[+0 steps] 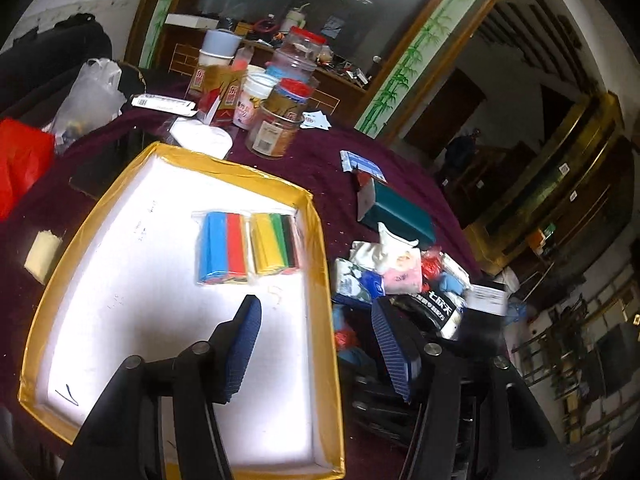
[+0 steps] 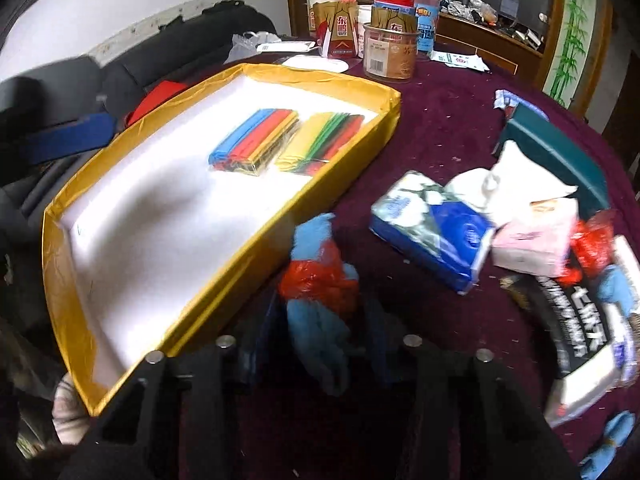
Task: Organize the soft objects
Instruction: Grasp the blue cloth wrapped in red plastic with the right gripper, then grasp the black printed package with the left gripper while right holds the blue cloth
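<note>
While the right claw straddles the blue-and-red bundle on the desk beside the tray's near edge, grip unclear, it should clench low, and the left claw hangs released, empty.

We saw a yellow-edged white tray, a purple counter, and a blue flowery tissue pack.

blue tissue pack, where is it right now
In the right wrist view the blue tissue pack lies on the purple cloth right of the yellow tray, touching the pink pack.
</note>
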A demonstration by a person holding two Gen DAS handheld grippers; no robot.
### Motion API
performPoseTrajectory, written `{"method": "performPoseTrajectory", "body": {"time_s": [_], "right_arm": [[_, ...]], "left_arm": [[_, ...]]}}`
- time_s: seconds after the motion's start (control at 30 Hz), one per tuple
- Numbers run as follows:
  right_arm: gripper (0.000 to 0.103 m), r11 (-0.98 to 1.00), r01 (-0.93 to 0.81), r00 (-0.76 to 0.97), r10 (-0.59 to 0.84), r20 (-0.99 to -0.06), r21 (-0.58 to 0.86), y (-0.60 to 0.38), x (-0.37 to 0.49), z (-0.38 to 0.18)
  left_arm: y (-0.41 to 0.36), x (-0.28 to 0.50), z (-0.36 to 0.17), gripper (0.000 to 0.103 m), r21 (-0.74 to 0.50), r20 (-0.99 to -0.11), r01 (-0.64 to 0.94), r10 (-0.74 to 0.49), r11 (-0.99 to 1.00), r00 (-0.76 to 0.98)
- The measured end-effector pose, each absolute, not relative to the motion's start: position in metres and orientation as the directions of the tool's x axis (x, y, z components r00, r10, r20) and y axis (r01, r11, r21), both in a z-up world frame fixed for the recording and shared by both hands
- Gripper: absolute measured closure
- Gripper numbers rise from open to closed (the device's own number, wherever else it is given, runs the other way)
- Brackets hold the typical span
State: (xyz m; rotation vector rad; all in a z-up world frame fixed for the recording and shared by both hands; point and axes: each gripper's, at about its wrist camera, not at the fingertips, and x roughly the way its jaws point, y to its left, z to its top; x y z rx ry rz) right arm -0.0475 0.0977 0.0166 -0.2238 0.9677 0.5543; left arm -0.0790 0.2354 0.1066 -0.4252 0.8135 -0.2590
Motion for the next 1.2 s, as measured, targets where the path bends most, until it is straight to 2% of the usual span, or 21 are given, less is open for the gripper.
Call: {"method": "performPoseTrajectory", "body": {"time_s": [0.13, 0.47, 0.8, 0.93, 1.03, 1.1, 1.2], "right_arm": [[0.07, 0.857, -0.489, 0.443, 0.403, -0.801, 0.161, 0.075, -0.053, 0.023], [0.07, 0.916, -0.301, 0.549, 0.393, -0.737, 0.264, -0.057, -0.102, 0.039], [0.07, 0.894, -0.1, 0.661, 0.387, -0.643, 0.436, -0.182, -0.144, 0.038], [0.07, 0.889, -0.076, 0.673, 0.38, -0.635, 0.452, -0.195, -0.149, 0.038], [0.07, 0.888, -0.08, 0.674, 0.383, -0.632, 0.453, -0.197, -0.153, 0.037], [0.07, 0.886, -0.087, 0.676, 0.388, -0.627, 0.455, -0.196, -0.158, 0.036], [0.07, 0.884, -0.095, 0.675, 0.396, -0.623, 0.458, -0.198, -0.163, 0.035]], "left_arm": [[0.216, -0.084, 0.11, 0.042, -0.434, -0.659, 0.094, -0.388, 0.896, 0.644], [0.126, -0.048, 0.081, 0.042, -0.309, -0.765, 0.195, -0.365, 0.931, 0.531], [0.015, -0.046, 0.062, 0.042, -0.229, -0.787, 0.375, -0.397, 0.898, 0.471], [-0.036, -0.046, 0.048, 0.042, -0.081, -0.793, 0.421, -0.314, 0.903, 0.521], [-0.057, -0.035, 0.039, 0.035, 0.036, -0.795, 0.37, -0.198, 0.928, 0.574], [-0.056, -0.02, 0.032, 0.026, -0.017, -0.813, 0.298, -0.187, 0.954, 0.551], [-0.039, 0.004, 0.021, 0.022, -0.215, -0.843, 0.179, -0.275, 0.96, 0.462]]}}
